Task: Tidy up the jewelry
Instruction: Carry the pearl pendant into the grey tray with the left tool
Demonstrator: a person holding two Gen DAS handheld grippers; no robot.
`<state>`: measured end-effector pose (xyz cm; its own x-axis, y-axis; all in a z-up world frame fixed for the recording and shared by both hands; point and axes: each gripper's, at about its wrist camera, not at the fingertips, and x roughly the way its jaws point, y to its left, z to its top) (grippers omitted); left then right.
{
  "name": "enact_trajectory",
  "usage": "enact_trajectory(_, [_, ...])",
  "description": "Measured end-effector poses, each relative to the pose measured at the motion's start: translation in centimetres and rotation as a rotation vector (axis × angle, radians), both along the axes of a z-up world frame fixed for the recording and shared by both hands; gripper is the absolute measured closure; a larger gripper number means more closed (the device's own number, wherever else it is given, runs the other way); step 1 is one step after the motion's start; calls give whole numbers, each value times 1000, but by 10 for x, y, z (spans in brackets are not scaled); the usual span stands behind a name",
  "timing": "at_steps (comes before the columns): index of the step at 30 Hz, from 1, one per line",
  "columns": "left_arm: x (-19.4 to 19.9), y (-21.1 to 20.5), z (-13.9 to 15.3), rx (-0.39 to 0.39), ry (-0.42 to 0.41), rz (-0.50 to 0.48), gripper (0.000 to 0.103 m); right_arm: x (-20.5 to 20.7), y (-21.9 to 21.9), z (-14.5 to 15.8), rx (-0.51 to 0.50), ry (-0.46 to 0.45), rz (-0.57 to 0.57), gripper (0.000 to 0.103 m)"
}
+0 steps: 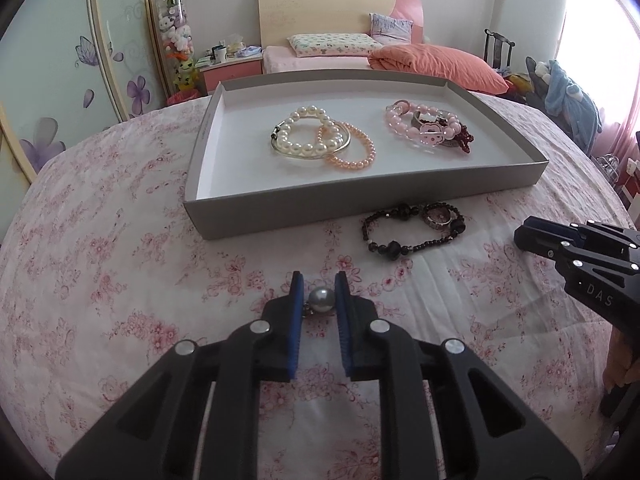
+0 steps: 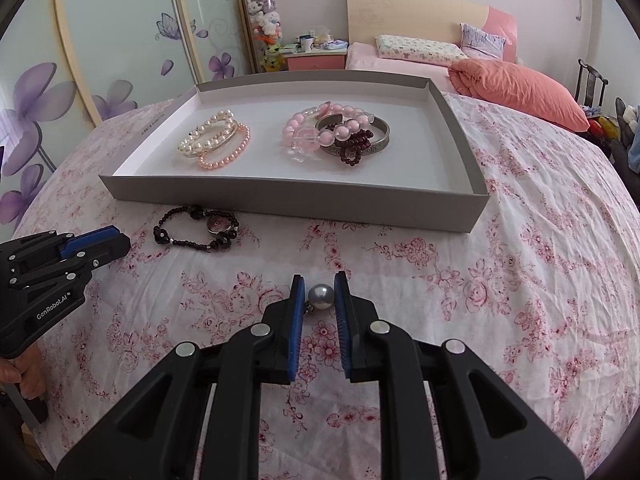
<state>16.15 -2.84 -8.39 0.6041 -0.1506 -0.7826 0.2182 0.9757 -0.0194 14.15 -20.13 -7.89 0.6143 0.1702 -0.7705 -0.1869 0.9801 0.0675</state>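
On the flowered pink bedspread (image 1: pixel 100 240), seen from the left wrist, the left gripper (image 1: pixel 319 286) is clenched on a grey pearl earring (image 1: pixel 321 300); the pearl sits between the blue pads (image 1: pixel 295 304), touching both, with a small metal fitting at its lower left. Beyond it a black bead bracelet (image 1: pixel 412 230) lies on the cloth, just in front of the near wall of a shallow grey cardboard tray (image 1: pixel 320 212). Inside the tray, a white pearl bracelet (image 1: pixel 306 132) overlaps a peach bead bracelet (image 1: pixel 352 148) on the left, and well apart to the right a pink bead bracelet (image 1: pixel 424 124) lies heaped with a dark red bead string (image 1: pixel 466 140). The right gripper (image 1: pixel 524 236) comes in from the right edge, its fingers together, hanging over the cloth beside the black bracelet

Seen from the right wrist, the right gripper (image 2: pixel 319 286) likewise grips a grey pearl earring (image 2: pixel 321 294) between its blue pads (image 2: pixel 296 304). The same tray (image 2: pixel 280 196) lies ahead, with the white pearl bracelet (image 2: pixel 208 132) and peach bracelet (image 2: pixel 226 148) on the left, and the pink beads (image 2: pixel 328 120), the dark red string (image 2: pixel 356 148) and a silver bangle (image 2: pixel 380 136) piled on the right. The black bracelet (image 2: pixel 196 228) rests on the bedspread (image 2: pixel 520 280) before the tray's left end, and the left gripper (image 2: pixel 120 240) shows at the left edge, held by a hand (image 2: pixel 24 368)
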Motion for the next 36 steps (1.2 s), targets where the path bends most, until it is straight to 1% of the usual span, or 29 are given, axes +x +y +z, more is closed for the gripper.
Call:
enact_trajectory(8, [0, 5, 1, -25, 5, 2, 86, 0, 0, 0, 6, 1, 0, 86])
enact_trajectory(26, [0, 5, 1, -15, 1, 2, 86, 0, 2, 1, -5, -6, -10, 87])
enact_trajectory(29, [-1, 6, 1, -7, -3, 21, 87, -6, 0, 7, 2, -39, -22, 87])
enact_trajectory(31, [-2, 9, 3, -21, -3, 35, 87, -10, -1, 19, 20, -77, -27, 87])
enact_trajectory(35, [-8, 12, 19, -43, -52, 54, 87, -17, 3, 43, 27, -164, -22, 87])
enact_trajectory(36, [-10, 13, 24, -46, -69, 57, 87, -20, 6, 52, 27, -200, -18, 87])
